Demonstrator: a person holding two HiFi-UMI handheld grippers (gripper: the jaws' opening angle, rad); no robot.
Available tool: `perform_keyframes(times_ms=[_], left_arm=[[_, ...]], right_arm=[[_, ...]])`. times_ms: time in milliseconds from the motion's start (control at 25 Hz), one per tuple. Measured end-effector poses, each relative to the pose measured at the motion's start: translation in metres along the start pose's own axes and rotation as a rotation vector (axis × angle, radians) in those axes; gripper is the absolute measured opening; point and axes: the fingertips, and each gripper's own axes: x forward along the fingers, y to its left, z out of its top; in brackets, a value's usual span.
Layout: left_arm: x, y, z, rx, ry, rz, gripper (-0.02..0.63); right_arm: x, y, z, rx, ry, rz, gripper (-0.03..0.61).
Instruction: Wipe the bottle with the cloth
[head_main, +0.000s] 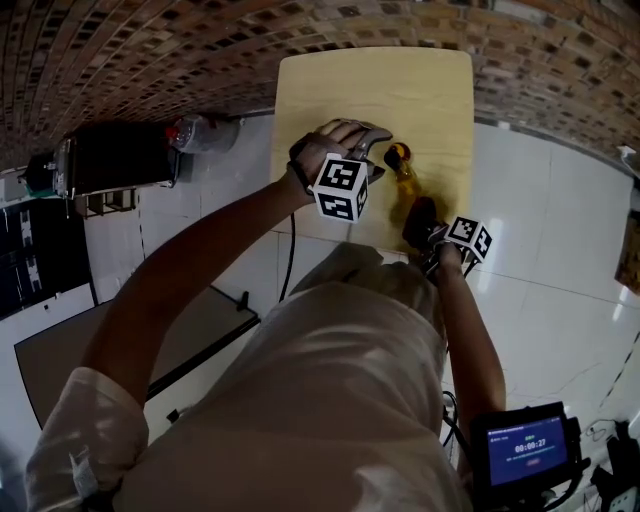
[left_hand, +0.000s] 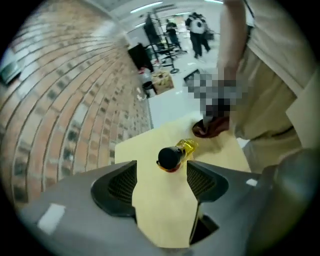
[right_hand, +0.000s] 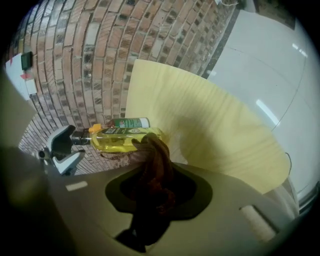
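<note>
A bottle of yellow liquid with a black cap lies on its side on the pale yellow table. My left gripper is at its cap end. In the left gripper view the cap sits between the tips of that gripper, which stands open, the pads clear of it. My right gripper is shut on a dark brown cloth. The cloth's upper end lies against the bottle's body. The left gripper also shows at the cap in the right gripper view.
A brick wall runs behind the table. A dark cabinet with a plastic bottle beside it stands at the left on the white floor. A black cable hangs off the table's front edge. People stand far off.
</note>
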Motion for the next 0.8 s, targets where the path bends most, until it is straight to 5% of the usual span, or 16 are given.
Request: perform_keyframes(times_ms=[160, 280, 400, 560, 800], left_arm=[[0.019, -0.020, 0.011, 0.346, -0.005, -0.095, 0.331], [0.030, -0.027, 0.012, 0.434, 0.009, -0.139, 0.305], [0.035, -0.028, 0.014, 0.432, 0.007, -0.136, 0.236], [0.038, -0.027, 0.012, 0.369, 0.019, -0.141, 0.221], [0.039, -0.017, 0.011, 0.131, 0.161, -0.163, 0.208]], right_arm=[[-0.006, -0.004, -0.009, -0.012, 0.003, -0.011, 0.097], [-0.009, -0.001, -0.007, -0.032, -0.008, -0.012, 0.097], [-0.012, 0.009, -0.003, -0.087, -0.021, 0.000, 0.097], [-0.014, 0.021, -0.001, -0.183, -0.025, 0.011, 0.097], [-0.017, 0.038, -0.002, -0.399, -0.042, -0.033, 0.097]])
